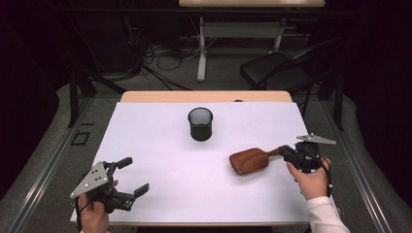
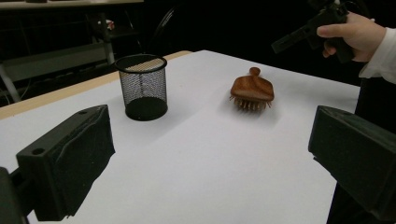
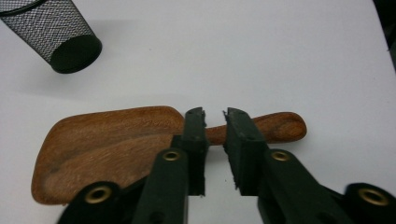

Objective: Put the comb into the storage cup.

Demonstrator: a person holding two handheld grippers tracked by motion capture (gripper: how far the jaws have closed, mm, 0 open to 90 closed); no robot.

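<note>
One step under way: right gripper (image 3: 215, 119) nearly closed around brush (image 1: 250, 160) handle, right of frame; cup (image 1: 200, 124) empty; left gripper (image 1: 132, 175) wide open, idle.

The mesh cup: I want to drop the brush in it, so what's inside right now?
Through the mesh cup, the left gripper view shows its dark solid base and nothing standing inside. The wooden hairbrush lies outside it, on the white table. The base's inner floor is too dark to check.
</note>
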